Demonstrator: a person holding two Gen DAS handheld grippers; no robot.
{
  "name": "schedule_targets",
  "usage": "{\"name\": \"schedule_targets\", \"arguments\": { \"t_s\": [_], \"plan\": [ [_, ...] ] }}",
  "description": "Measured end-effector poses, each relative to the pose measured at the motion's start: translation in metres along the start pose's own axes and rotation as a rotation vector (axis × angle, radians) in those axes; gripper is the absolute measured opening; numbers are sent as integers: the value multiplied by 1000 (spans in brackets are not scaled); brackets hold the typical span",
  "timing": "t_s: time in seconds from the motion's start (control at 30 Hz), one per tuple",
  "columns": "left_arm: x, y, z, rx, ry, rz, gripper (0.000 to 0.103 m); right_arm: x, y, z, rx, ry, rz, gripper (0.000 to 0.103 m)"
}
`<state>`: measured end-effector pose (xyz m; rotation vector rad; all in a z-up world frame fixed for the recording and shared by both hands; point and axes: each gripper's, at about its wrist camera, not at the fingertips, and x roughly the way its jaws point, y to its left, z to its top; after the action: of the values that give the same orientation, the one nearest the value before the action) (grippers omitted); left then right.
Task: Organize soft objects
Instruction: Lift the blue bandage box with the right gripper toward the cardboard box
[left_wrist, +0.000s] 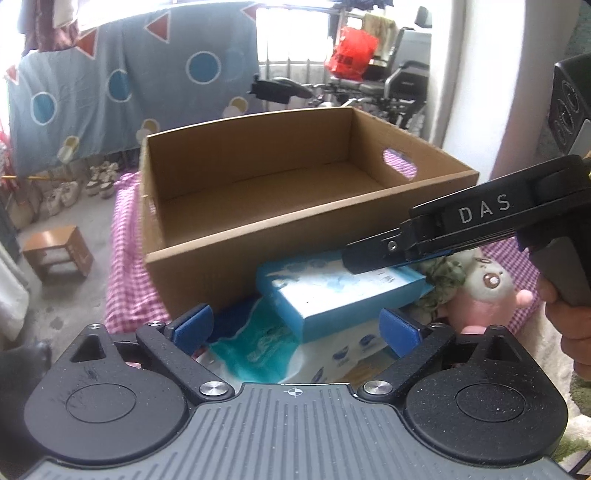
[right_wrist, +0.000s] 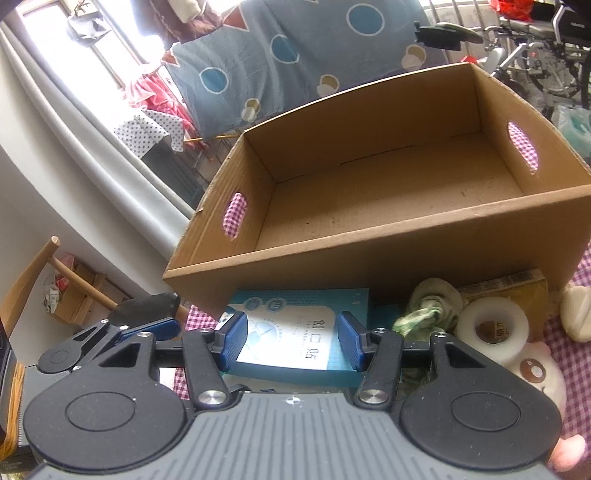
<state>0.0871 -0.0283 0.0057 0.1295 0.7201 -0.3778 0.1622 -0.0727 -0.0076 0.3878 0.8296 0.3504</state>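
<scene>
Your right gripper (right_wrist: 290, 345) has its blue fingers (right_wrist: 232, 341) spread to either side of the blue box (right_wrist: 295, 332), one pad at each flank; whether they are actually touching it you cannot tell from here. The blue box lies just in front of the cardboard box (right_wrist: 369, 254), right against its near wall. From the left wrist view, the same blue box (left_wrist: 343, 291) sits tilted on top of a blue-and-white packet (left_wrist: 266, 350), and your right gripper (left_wrist: 369, 258) reaches in from the right over its top edge.

Your left gripper (left_wrist: 297, 326) hangs above that packet with its fingers (left_wrist: 194, 325) wide apart, nothing between them.

The soft things are bunched to the right of the blue box: a green-patterned cloth bundle (right_wrist: 424, 310), a white tape roll (right_wrist: 493, 326) resting beside it, a yellow carton (right_wrist: 513, 291) against the cardboard wall, and a pink-and-white plush toy (left_wrist: 484, 291) at the far right. Everything sits on the pink checked cloth (left_wrist: 129, 277). The cardboard box shows only its bare floor inside, with oval handle cutouts (right_wrist: 234, 216) in its end walls.
</scene>
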Motion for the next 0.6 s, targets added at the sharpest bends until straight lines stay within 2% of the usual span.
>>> {"name": "schedule_targets", "arguments": {
  "t_s": [0.17, 0.23, 0.33, 0.6],
  "plan": [
    [13, -8, 2, 33, 9, -44, 91, 0, -7, 4, 32, -7, -42, 58],
    [17, -10, 3, 44, 14, -57, 84, 2, -10, 4, 48, -1, -52, 59],
    [23, -11, 5, 51, 28, -66, 83, 8, -13, 6, 57, 20, -63, 65],
    [28, -13, 5, 62, 40, -90, 83, 20, -7, 8, 41, 55, -62, 66]
  ]
}}
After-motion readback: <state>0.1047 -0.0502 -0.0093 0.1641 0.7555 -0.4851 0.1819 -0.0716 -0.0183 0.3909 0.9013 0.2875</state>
